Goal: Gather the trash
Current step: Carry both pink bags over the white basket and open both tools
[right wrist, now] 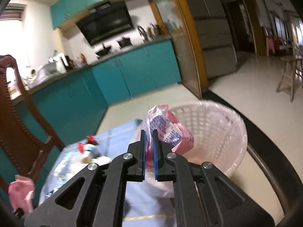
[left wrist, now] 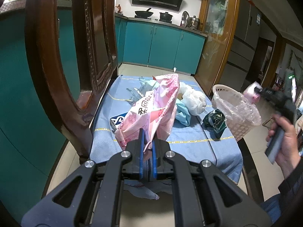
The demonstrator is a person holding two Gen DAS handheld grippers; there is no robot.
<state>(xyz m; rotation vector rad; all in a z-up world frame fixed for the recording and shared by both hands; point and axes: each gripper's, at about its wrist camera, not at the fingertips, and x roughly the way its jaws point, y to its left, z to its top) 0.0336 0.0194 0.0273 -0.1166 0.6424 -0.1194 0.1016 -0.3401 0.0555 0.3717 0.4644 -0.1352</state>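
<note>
Blue cloth (left wrist: 191, 132), crinkled pink wrapper (left wrist: 151, 113).

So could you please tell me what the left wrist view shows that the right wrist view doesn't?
Only the left wrist view shows the left gripper shut on a large pink bag, the dark green bag and the hand holding the right gripper. Only the right wrist view shows a stepladder and the right gripper shut on a small pink bag. Both show the basket, blue cloth and teal cabinets.
</note>
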